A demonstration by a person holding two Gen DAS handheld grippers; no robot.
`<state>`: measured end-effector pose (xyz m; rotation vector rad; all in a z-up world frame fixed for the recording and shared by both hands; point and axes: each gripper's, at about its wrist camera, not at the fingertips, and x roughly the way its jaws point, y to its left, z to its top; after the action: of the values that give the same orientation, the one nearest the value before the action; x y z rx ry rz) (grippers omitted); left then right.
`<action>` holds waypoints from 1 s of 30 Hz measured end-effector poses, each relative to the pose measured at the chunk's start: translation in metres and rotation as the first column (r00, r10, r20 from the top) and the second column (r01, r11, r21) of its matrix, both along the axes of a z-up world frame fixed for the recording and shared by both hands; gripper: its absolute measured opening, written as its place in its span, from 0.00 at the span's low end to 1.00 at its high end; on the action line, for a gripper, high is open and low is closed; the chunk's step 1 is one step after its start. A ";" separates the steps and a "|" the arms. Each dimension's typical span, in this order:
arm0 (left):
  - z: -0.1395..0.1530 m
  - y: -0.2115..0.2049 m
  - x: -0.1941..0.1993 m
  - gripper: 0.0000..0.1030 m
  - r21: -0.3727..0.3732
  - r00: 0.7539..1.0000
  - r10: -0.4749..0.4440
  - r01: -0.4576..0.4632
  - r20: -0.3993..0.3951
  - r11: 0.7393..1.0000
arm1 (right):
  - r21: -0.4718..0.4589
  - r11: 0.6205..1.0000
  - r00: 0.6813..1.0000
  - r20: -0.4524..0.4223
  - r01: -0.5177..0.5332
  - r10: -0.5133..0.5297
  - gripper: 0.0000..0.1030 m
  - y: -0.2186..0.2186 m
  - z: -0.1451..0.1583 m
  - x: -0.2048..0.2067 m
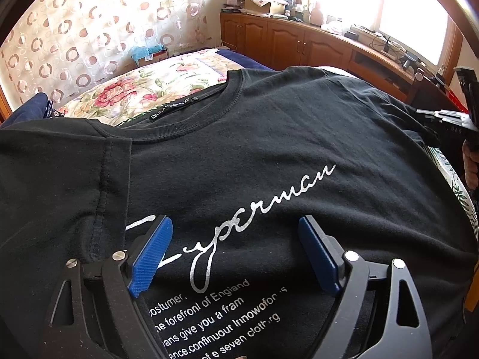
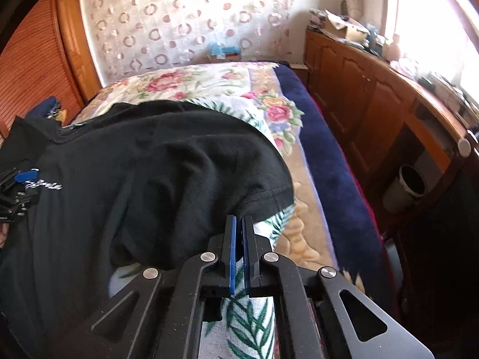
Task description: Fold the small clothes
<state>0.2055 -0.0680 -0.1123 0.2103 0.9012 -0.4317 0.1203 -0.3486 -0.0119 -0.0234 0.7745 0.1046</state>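
Observation:
A black T-shirt (image 1: 269, 137) with silver script lies front up on the flowered bedspread (image 1: 143, 86). Its left sleeve (image 1: 60, 185) is folded in over the chest. My left gripper (image 1: 235, 223) hangs open just above the printed lettering, nothing between its blue pads (image 1: 151, 254). In the right wrist view the same shirt (image 2: 149, 173) spreads across the bed, and my right gripper (image 2: 239, 220) is shut on the hem of the other sleeve (image 2: 263, 197), which is bunched and raised a little off a leaf-print towel (image 2: 242, 314). The left gripper (image 2: 18, 185) shows at that view's left edge.
A wooden cabinet (image 2: 374, 95) with clutter on top runs along the bed's right side under a bright window. A waste bin (image 2: 404, 188) stands on the floor beside it. A patterned curtain (image 1: 74, 30) hangs behind the bed. Dark blue clothes (image 1: 30, 107) lie at the far left.

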 end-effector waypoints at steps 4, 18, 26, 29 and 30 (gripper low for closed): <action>0.001 0.002 -0.002 0.84 -0.012 1.000 -0.001 0.001 0.006 1.000 | 0.013 0.999 0.998 0.051 -0.029 0.029 0.03 0.004 0.012 -0.004; 0.062 0.054 -0.021 0.84 -0.124 0.979 0.102 -0.080 0.179 0.989 | 0.101 0.943 0.946 0.102 -0.318 0.308 0.03 0.115 0.042 -0.002; 0.049 0.059 -0.020 0.84 -0.133 0.985 0.090 -0.070 0.150 0.989 | 0.033 0.949 0.949 0.021 -0.314 0.313 0.21 0.131 0.025 0.036; 0.048 0.058 -0.019 0.84 -0.127 0.985 0.086 -0.067 0.152 0.990 | -0.035 0.969 0.969 0.005 -0.246 0.246 0.22 0.129 0.022 0.050; 0.047 0.058 -0.019 0.84 -0.128 0.985 0.084 -0.065 0.152 0.990 | -0.039 0.974 0.975 -0.011 -0.224 0.224 0.22 0.123 0.016 0.056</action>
<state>0.1865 -0.0099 -0.0652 0.0959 0.7225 -0.3935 0.1762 -0.2255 0.0044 -0.1484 0.7789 0.3041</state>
